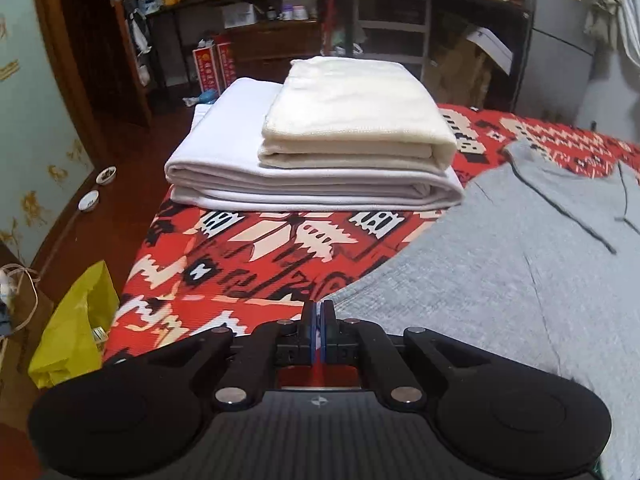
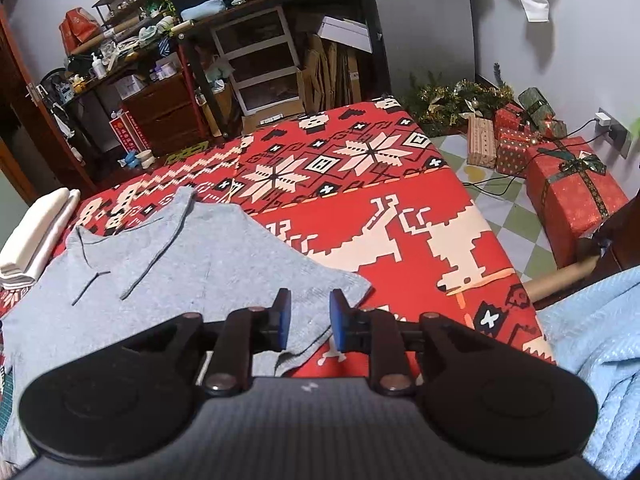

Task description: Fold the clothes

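Grey hooded top (image 2: 168, 264) lies spread on the bed (image 2: 400, 208), on the red patterned cover, hood end toward the far side, drawstrings loose across the chest. Not folded yet by the look of it.

Left gripper (image 1: 319, 312): jaws together at the near left edge of the grey fabric. Can't tell whether any cloth is pinched between them, the edge sits right at the tips.
Right gripper (image 2: 309, 312): jaws apart, straddling the near right corner of the top, nothing held.

Two finished pieces stacked at the far left corner of the bed: cream folded piece (image 1: 356, 112) on top of a white folded piece (image 1: 312, 184).

Risks from here:
- Right closes on one layer only, so the corner slips mid-lift and the fold goes skewed.
- Left has no real grip, and that side stays down while right pulls.
- Drawstrings get trapped in the fold, leaving a lumpy result.
- Stack sits just beside the top's left side. A wide sweep could knock it off the bed.
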Demonstrator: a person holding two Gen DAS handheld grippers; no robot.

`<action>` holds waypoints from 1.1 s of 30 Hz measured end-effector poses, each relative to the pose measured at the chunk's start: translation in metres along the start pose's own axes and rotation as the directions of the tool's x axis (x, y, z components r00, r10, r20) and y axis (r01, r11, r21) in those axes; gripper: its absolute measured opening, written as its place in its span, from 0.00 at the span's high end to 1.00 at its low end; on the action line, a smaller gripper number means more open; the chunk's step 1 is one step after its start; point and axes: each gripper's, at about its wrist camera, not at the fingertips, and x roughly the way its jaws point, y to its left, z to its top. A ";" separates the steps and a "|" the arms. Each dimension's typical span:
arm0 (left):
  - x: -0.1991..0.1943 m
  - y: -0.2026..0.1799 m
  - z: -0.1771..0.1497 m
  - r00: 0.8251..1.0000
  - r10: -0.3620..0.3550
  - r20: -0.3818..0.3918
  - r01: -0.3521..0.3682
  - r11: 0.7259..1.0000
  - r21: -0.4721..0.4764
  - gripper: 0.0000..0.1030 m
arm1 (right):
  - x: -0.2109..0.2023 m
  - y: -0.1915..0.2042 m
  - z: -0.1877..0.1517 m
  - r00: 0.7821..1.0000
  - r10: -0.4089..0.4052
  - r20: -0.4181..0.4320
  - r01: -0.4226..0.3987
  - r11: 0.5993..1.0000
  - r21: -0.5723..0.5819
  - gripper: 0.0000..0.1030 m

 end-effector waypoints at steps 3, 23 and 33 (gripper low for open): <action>0.002 -0.011 -0.001 1.000 0.014 -0.011 -0.014 0.998 0.061 0.98 | 0.000 -0.001 -0.004 1.000 0.006 -0.009 -0.006 1.000 0.008 0.78; -0.091 -0.070 -0.004 0.989 -0.138 0.053 0.137 0.990 0.011 0.03 | -0.039 0.109 -0.041 0.997 0.052 -0.059 -0.064 0.973 -0.221 0.00; -0.089 -0.192 -0.048 0.963 -0.266 -0.037 0.268 0.962 0.051 0.03 | -0.010 0.184 -0.102 0.987 0.060 -0.148 -0.100 0.954 -0.281 0.00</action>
